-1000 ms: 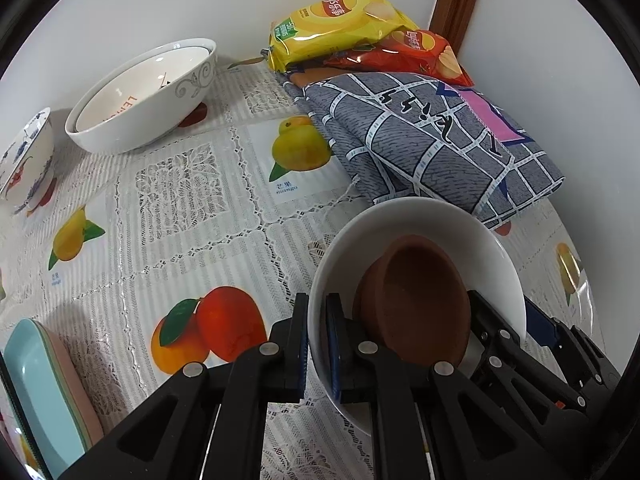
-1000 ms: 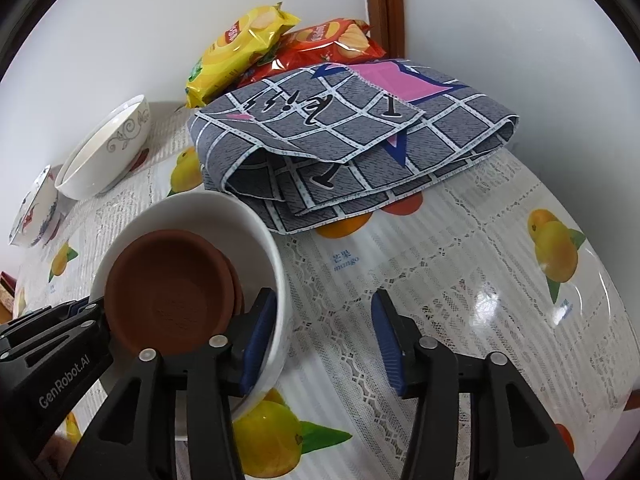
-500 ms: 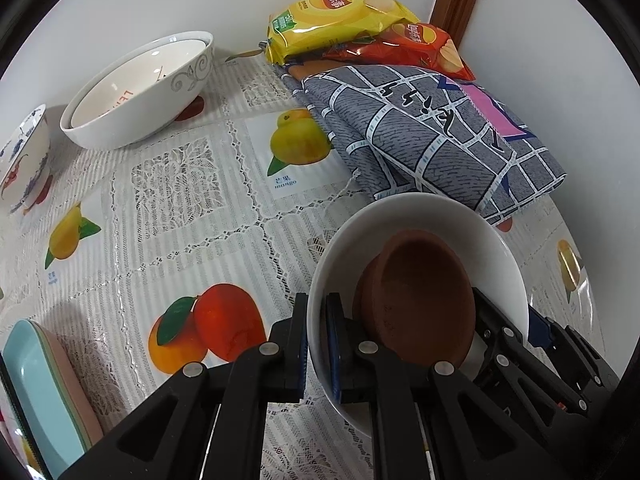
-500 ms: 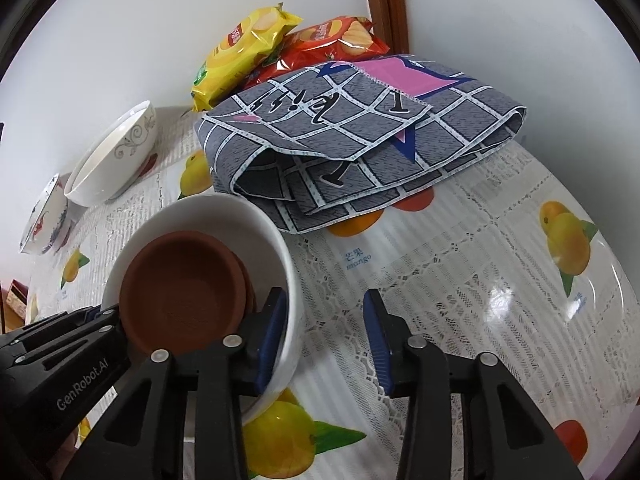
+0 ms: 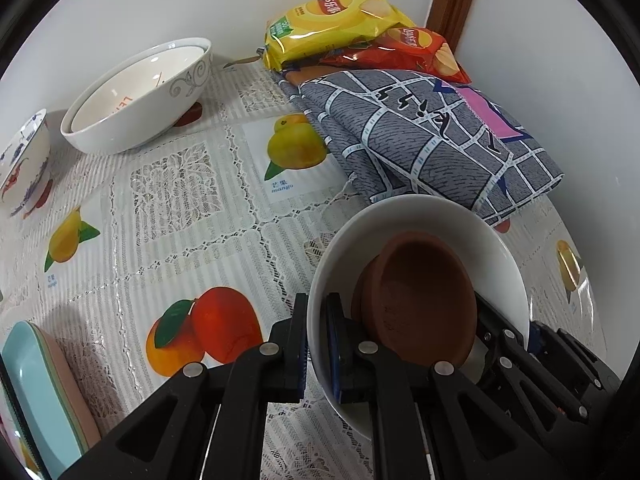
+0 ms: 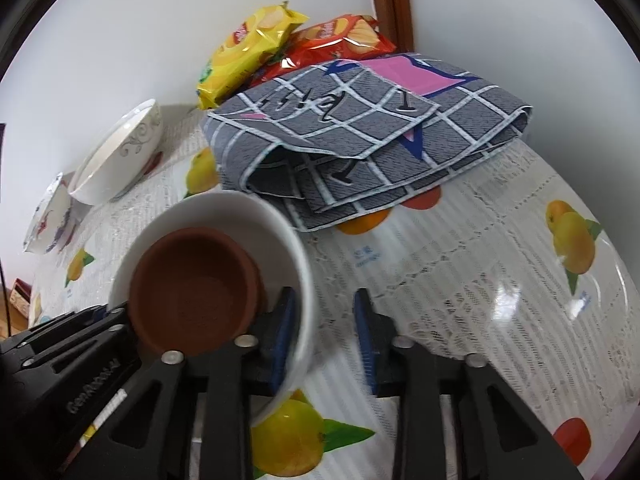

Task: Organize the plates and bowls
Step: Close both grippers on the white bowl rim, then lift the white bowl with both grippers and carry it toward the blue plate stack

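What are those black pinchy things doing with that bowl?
A person is tidying dishes with a gripper in each hand. The left gripper is shut on one side of the white bowl, which has a brown dish inside. The right gripper straddles the other side; its jaws have just been closing, but one still stands clear of the rim.

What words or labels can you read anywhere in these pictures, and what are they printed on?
"mango", under Chinese characters: tablecloth, below the yellow fruit picture.
"Lay's": red chip bag.
Chinese brand characters: yellow chip bag, too small to read.
Red "LE...": inside the large white bowl, the rest hidden.
"GenRobot.AI", blurred: left gripper body, seen from the right wrist.
Black brush-style characters: folded grey checked cloth, unreadable.
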Demonstrator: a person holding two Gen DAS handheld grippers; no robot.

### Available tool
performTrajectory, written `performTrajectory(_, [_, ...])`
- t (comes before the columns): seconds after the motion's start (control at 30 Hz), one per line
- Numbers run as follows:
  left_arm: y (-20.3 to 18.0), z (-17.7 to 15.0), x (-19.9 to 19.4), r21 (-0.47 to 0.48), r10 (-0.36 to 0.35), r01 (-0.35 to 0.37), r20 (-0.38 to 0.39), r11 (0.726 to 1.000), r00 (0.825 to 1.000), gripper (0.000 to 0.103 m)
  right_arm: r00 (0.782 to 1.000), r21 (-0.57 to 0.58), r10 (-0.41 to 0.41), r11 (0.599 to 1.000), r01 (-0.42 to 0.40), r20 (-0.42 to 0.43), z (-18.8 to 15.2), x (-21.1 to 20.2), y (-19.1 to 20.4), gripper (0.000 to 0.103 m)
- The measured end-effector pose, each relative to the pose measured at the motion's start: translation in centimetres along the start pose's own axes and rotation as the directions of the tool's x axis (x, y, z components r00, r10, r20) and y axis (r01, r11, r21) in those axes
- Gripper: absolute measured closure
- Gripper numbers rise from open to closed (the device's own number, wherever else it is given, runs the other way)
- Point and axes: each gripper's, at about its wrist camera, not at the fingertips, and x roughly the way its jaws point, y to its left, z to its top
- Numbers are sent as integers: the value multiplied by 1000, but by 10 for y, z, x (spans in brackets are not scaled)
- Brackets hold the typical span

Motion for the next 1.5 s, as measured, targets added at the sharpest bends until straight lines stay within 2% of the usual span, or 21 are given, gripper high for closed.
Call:
performTrajectory(0.03, [1, 0, 0, -5, -4, 4, -3, 1000, 1000, 94, 1000, -1, 2, 1000, -2, 0, 0, 0, 2, 91])
performTrajectory(0.57, [2, 2, 2, -11, -11, 11, -19, 1000, 1000, 96, 1000, 32, 13, 999, -13, -11, 1, -1, -1, 91])
performTrajectory(0.8, [1, 0, 1, -10, -8, 8, 0, 1000, 1000, 95, 1000, 52, 21, 998, -21, 2, -1, -2, -3, 91])
performTrajectory(1.0, [0, 0, 1, -10, -40, 40, -8, 999, 999, 94, 999, 94, 35, 995, -34, -2, -2, -4, -12, 91])
performTrajectory(1.2, [-3, -2, -2, -1, -38, 38, -10, 999, 999, 94, 999, 102, 35, 994, -34, -4, -3, -6, -14, 91])
performTrajectory(1.27, [-3, -2, -4, 0, -33, 33, -8, 999, 999, 94, 999, 106, 42, 994, -41, -4, -3, -7, -14, 91])
performTrajectory(1.3, [-2, -2, -5, -1, -31, 31, -7, 1000, 1000, 94, 997, 89, 76, 993, -75, -3, -3, -7, -14, 91])
performTrajectory(1.5, [6, -4, -10, -13, -17, 17, -7, 1000, 1000, 94, 996, 80, 87, 993, -87, -1, -3, -9, -9, 91])
